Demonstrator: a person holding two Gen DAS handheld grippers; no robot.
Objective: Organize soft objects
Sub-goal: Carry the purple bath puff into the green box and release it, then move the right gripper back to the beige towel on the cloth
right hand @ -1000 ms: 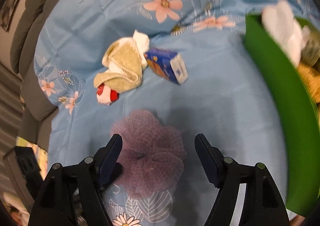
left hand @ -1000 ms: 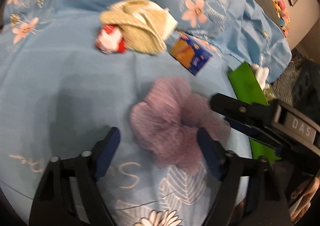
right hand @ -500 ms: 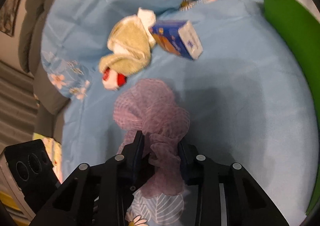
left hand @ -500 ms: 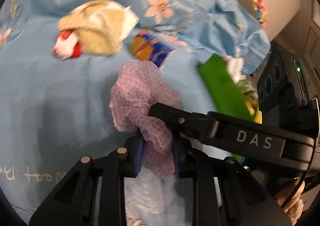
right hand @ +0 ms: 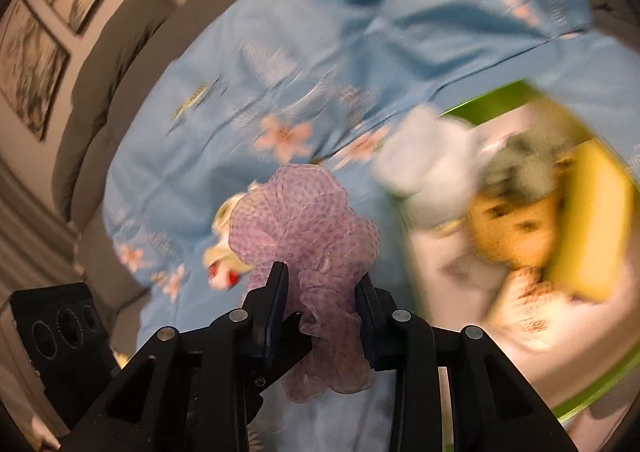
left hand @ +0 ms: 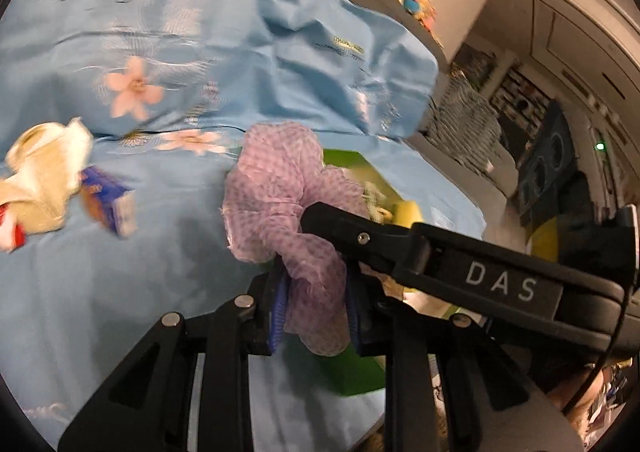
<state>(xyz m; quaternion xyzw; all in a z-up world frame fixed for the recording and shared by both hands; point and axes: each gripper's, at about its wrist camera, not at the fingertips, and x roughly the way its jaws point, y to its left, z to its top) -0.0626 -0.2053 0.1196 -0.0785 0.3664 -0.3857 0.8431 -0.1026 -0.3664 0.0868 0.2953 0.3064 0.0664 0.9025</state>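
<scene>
Both wrist views look down along their own fingers, close above the blue sheet [left hand: 120, 244]; they share the purple mesh cloth [left hand: 280, 188] and green box [right hand: 500, 92].

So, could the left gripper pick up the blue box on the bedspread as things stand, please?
Probably not yet. The left gripper is shut on the purple mesh scrunchie, which the right gripper also clamps. The blue box lies unobstructed, but both jaws are occupied.
</scene>
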